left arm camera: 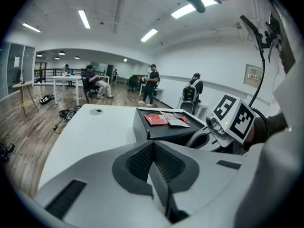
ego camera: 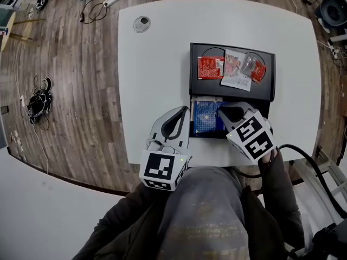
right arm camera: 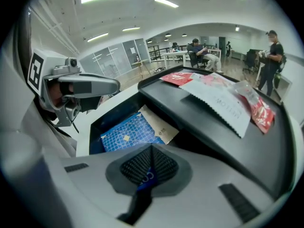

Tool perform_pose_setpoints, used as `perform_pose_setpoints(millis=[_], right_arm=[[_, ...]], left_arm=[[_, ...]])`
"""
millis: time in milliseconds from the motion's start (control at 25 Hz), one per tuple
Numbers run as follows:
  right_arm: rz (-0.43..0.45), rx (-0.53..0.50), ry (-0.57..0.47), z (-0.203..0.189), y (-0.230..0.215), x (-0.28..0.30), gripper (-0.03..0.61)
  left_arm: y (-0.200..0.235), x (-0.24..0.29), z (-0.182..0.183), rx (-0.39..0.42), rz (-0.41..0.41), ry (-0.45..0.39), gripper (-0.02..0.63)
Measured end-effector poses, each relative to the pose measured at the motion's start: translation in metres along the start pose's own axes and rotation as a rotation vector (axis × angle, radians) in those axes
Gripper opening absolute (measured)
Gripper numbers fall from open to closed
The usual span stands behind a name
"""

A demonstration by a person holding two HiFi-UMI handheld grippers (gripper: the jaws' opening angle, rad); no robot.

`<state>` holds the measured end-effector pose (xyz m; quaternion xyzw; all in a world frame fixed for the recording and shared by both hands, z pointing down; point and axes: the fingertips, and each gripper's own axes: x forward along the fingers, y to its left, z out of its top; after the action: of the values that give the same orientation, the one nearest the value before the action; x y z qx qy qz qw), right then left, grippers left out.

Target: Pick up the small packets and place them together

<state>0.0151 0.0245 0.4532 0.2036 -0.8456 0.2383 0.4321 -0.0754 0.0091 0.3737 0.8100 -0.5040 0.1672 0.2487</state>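
Grey trouser cloth and dark sleeves filled the near edge of the head view, and both grippers reached out from there over the white desk [ego camera: 157, 64]. The left gripper [left arm camera: 153, 146] had its jaws pressed together with nothing between them, and it sat over bare desk just left of an open black compartment [ego camera: 191, 124]. The right gripper [right arm camera: 151, 151] was clamped narrow on a small blue packet [right arm camera: 145, 178], of which only a sliver with white lettering showed between the pads; it hung over the near right part of that compartment. A blue gridded packet [right arm camera: 124, 136] lay flat inside the compartment, and a tan card [right arm camera: 160, 123] lay partly under its far edge. Beyond the compartment and touching it stood a raised black tray [ego camera: 267, 88]. It carried three packets close together: a red packet [ego camera: 210, 67] on the left, a white packet [ego camera: 236, 69] in the middle overlapping it, and a clear packet with red contents [ego camera: 254, 67] on the right. A round grommet [ego camera: 141, 24] sat near the desk's far left corner. Cables [ego camera: 103, 1] lay on the wooden floor [ego camera: 70, 91] past the desk, and several people were at tables far back in the room.
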Motion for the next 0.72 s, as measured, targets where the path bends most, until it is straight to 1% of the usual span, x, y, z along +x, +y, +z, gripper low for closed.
perform_pose_setpoints(millis=[160,280,320,360,400,440,560,640,720], right_arm=[[0.033,-0.017,0.004,0.002,0.008,-0.002,0.003],[0.045,-0.047,-0.053,0.015,0.017,-0.006,0.004],[0.041,-0.064,-0.070,0.019,0.019,-0.006,0.037],[0.038,-0.082,-0.079,0.022,0.020,-0.005,0.103],[0.038,-0.101,-0.083,0.023,0.021,-0.004,0.137],[0.039,-0.118,-0.086,0.024,0.022,-0.002,0.157],[0.033,-0.163,-0.072,0.025,0.025,0.004,0.190],[0.026,-0.160,-0.028,0.021,0.026,0.009,0.211],[0.011,-0.140,0.013,0.019,0.024,0.013,0.213]], left_arm=[[0.001,-0.002,-0.002,-0.003,0.004,0.000,-0.009],[0.002,-0.003,-0.003,-0.006,0.006,0.000,-0.009],[0.003,-0.003,-0.003,-0.007,0.006,-0.001,-0.009],[0.003,-0.003,-0.003,-0.008,0.007,-0.002,-0.009],[0.004,-0.004,-0.003,-0.008,0.008,-0.003,-0.009],[0.004,-0.004,-0.002,-0.009,0.008,-0.003,-0.009],[0.007,-0.006,-0.002,-0.013,0.014,-0.004,-0.009],[0.011,-0.007,-0.002,-0.016,0.021,-0.004,-0.009],[0.014,-0.008,-0.002,-0.022,0.027,-0.004,-0.009]])
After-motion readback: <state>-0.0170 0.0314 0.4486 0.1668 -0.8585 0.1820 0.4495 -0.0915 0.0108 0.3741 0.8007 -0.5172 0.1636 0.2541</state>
